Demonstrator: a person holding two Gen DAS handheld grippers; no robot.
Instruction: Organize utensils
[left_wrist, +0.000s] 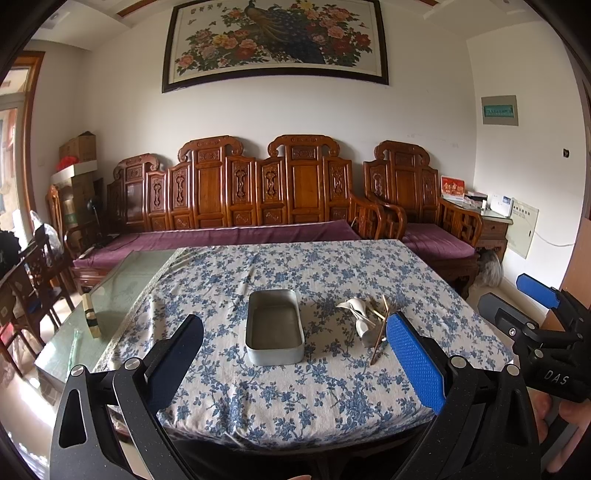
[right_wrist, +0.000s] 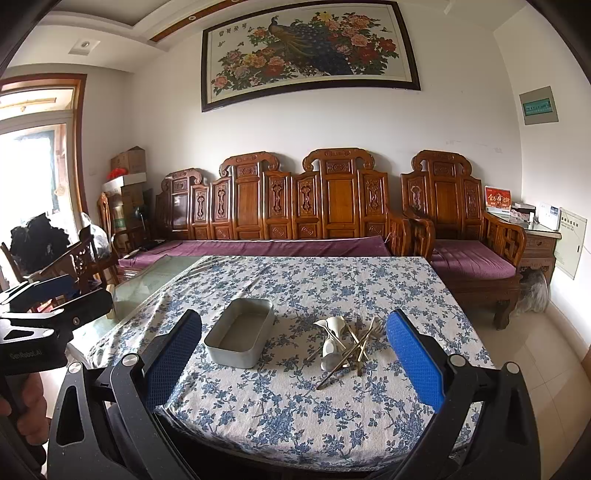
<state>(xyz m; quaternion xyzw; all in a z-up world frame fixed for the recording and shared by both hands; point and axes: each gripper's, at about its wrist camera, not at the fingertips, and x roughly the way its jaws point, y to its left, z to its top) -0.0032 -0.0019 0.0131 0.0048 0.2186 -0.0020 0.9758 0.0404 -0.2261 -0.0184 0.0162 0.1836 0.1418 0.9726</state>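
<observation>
An empty grey metal tin (left_wrist: 275, 328) (right_wrist: 240, 338) sits on the flowered tablecloth (left_wrist: 295, 398) (right_wrist: 280, 406). To its right lies a pile of utensils (left_wrist: 369, 321) (right_wrist: 343, 343): white spoons, a metal spoon, a fork and wooden chopsticks. My left gripper (left_wrist: 295, 354) is open and empty, held above the table's near edge in front of the tin. My right gripper (right_wrist: 295, 354) is open and empty, in front of the pile. Each gripper shows at the side of the other's view: the right one (left_wrist: 535, 295) and the left one (right_wrist: 44, 291).
A glass tabletop (left_wrist: 122, 291) lies bare left of the cloth, with a small wooden block (left_wrist: 90, 315) on it. A carved wooden sofa (left_wrist: 240, 206) with purple cushions stands behind the table. Chairs (left_wrist: 33, 280) stand at the left.
</observation>
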